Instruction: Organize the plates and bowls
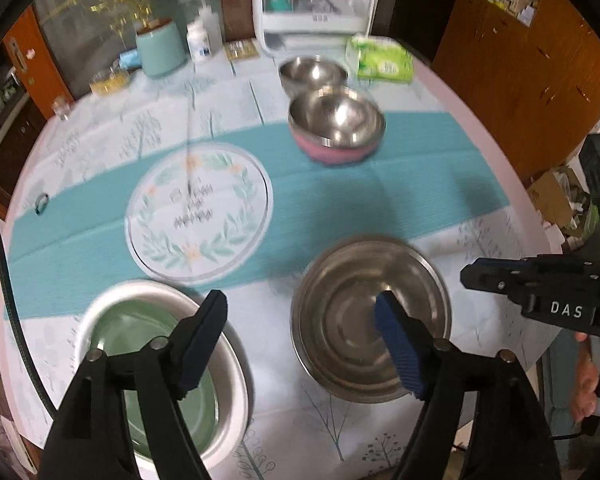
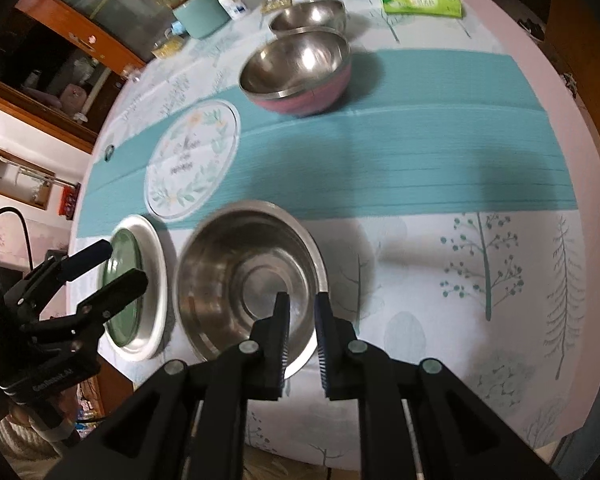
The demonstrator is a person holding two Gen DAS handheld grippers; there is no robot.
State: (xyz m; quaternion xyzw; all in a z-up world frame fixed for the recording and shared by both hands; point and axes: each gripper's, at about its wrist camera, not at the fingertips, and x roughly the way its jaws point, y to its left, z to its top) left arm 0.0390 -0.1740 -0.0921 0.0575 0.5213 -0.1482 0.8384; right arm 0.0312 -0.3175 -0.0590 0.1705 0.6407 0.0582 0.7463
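Note:
A steel plate (image 1: 370,316) (image 2: 228,272) lies near the front edge of the round table (image 1: 400,184). To its left sits a white-rimmed plate (image 1: 160,360) (image 2: 138,284) with a green middle. My left gripper (image 1: 300,304) (image 2: 112,266) hangs open above these two, one finger over each, holding nothing. My right gripper (image 2: 302,300) (image 1: 470,276) hovers over the steel plate's right rim, its pads a narrow gap apart and pressing on nothing. Farther back stand a pink-sided steel bowl (image 1: 336,124) (image 2: 300,72) and a plain steel bowl (image 1: 312,70) (image 2: 308,14).
A round printed emblem (image 1: 198,212) marks the tablecloth's teal band. At the back are a teal canister (image 1: 160,48), white bottles (image 1: 200,36), a white appliance (image 1: 316,0) and a green tissue pack (image 1: 384,60). Wooden cabinets (image 1: 520,60) stand beyond the table's right edge.

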